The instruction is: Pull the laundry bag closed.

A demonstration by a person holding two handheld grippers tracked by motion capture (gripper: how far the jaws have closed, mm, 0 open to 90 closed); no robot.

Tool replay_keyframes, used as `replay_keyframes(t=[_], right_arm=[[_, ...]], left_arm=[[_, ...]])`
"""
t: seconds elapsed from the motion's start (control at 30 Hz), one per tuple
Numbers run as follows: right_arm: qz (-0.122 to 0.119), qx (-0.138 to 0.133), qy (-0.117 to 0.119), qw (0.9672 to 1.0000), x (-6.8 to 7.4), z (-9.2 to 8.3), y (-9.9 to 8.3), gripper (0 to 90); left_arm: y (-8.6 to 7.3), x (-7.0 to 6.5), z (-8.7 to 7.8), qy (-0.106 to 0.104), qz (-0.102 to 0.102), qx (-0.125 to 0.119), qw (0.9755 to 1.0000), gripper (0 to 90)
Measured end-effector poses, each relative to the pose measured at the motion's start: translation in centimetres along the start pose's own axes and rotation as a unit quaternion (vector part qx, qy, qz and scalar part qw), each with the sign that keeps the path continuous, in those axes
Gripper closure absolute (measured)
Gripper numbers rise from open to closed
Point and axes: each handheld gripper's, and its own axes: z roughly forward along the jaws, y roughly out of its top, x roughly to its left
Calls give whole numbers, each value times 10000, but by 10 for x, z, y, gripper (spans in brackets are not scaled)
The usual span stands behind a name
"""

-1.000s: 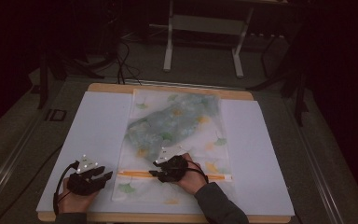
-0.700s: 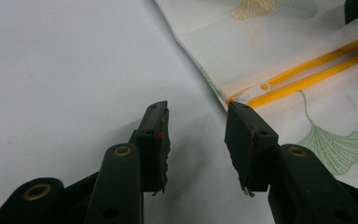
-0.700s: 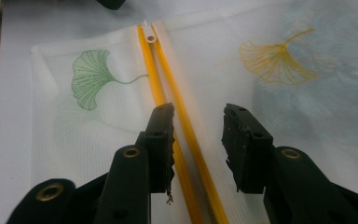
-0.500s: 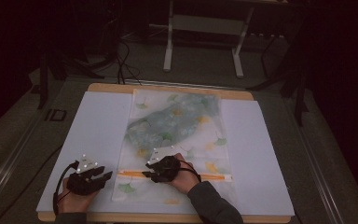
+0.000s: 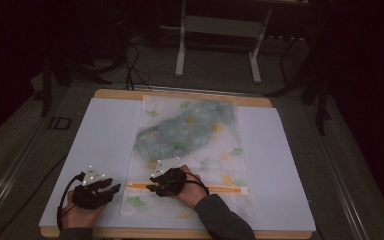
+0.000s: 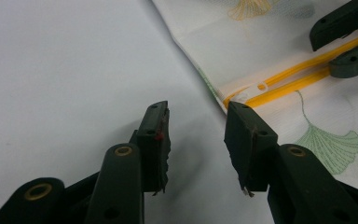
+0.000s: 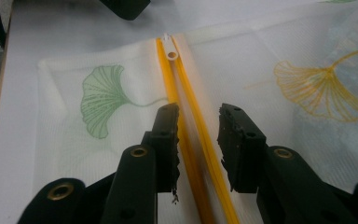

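Mesh bag (image 5: 190, 150) lies flat at the tabletop's (image 5: 105, 130) centre, its yellow zipper (image 7: 186, 121) running between my right gripper's (image 7: 198, 116) jaws, which have just been closing but aren't yet pinching it. My left gripper (image 6: 198, 119), jaws apart, rests at seven o'clock, just beside the bag's corner.

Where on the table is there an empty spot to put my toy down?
Two bare white patches: the wide strip of table right of the mesh bag, out to the table's right edge, and the strip left of the bag, toward the far left corner. The near edge is crowded: the left gripper sits beside the bag's corner, and the right gripper is over the orange zipper.
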Motion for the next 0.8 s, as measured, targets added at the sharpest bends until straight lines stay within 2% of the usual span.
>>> replay_keyframes(t=[0.47,0.8], right_arm=[[-26,11,123,9999,2,14,11,699],[-148,105,178,9997,4,24,21,727]], left_arm=[[0,1,0,-5,-9,11,10000,601],[0,1,0,-39,-14,32,10000,612]])
